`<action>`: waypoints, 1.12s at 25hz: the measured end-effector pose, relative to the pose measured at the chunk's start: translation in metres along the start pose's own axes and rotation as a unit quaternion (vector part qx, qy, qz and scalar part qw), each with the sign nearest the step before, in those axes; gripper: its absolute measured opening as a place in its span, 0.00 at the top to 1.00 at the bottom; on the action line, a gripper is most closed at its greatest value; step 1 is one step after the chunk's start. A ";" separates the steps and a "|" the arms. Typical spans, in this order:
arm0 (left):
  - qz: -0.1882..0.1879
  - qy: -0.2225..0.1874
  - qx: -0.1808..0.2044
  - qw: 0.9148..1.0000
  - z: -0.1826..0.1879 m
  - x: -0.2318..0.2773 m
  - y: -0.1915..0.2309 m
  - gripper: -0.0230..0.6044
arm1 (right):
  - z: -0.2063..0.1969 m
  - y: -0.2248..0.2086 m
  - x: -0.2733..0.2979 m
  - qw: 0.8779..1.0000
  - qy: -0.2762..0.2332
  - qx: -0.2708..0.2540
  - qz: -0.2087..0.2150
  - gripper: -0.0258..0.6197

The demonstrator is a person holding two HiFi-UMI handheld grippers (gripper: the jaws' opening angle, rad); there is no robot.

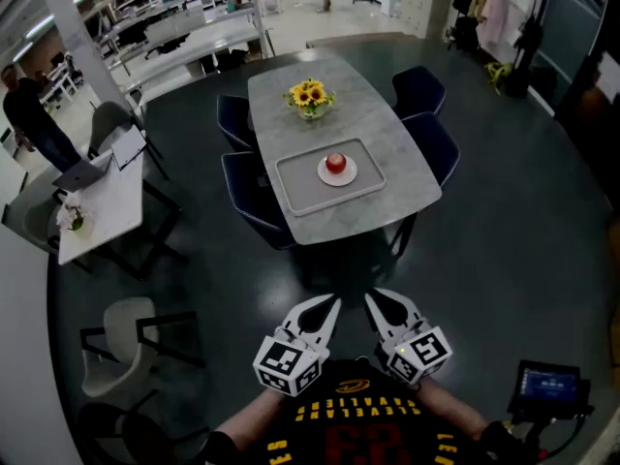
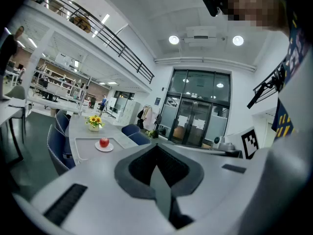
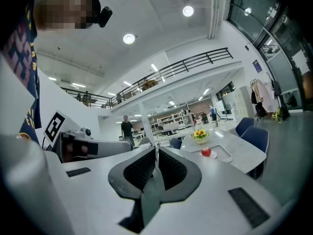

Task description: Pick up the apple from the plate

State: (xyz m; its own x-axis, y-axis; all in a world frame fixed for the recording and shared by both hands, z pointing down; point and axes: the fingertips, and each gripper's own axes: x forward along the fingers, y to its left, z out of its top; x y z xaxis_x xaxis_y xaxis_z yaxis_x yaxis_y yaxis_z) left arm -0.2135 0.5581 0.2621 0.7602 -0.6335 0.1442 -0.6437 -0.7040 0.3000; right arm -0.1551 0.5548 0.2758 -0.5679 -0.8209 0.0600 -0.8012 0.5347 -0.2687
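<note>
A red apple (image 1: 335, 162) sits on a small white plate (image 1: 350, 174), which lies in a grey tray (image 1: 298, 178) on the grey table (image 1: 389, 134) well ahead of me. Both grippers are held low and close to my body, far short of the table. My left gripper (image 1: 330, 305) is shut with nothing in it, and so is my right gripper (image 1: 371, 300). In the left gripper view the apple (image 2: 103, 142) shows small at the left, beyond the shut gripper (image 2: 156, 146). In the right gripper view the apple (image 3: 206, 152) lies right of the shut gripper (image 3: 156, 148).
A vase of sunflowers (image 1: 310, 97) stands on the table behind the tray. Blue chairs (image 1: 249, 192) flank the table on both sides. At the left are a white table with a laptop (image 1: 87, 174), a white chair (image 1: 121, 347) and a person (image 1: 29, 112). A small screen (image 1: 548, 386) sits at lower right.
</note>
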 end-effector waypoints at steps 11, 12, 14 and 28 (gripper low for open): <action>0.030 -0.025 0.003 0.999 -0.003 0.010 -0.024 0.96 | 0.005 -0.017 -0.027 1.000 -0.015 0.008 0.016 0.95; 0.036 -0.030 0.001 0.999 -0.001 0.012 -0.029 0.96 | 0.006 -0.020 -0.032 1.000 -0.014 0.009 0.018 0.95; 0.045 -0.042 -0.005 0.998 -0.005 0.012 -0.034 0.96 | 0.003 -0.024 -0.042 1.000 -0.012 0.011 0.020 0.95; 0.062 -0.038 -0.024 0.997 -0.015 0.044 -0.057 0.96 | -0.008 -0.077 -0.075 0.997 -0.008 0.074 0.004 0.95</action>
State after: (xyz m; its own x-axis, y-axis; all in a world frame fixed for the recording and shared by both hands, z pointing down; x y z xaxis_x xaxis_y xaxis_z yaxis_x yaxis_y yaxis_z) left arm -0.1418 0.5748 0.2651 0.6645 -0.7389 0.1111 -0.7260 -0.6032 0.3303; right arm -0.0529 0.5767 0.2999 -0.5708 -0.8200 0.0428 -0.7589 0.5069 -0.4087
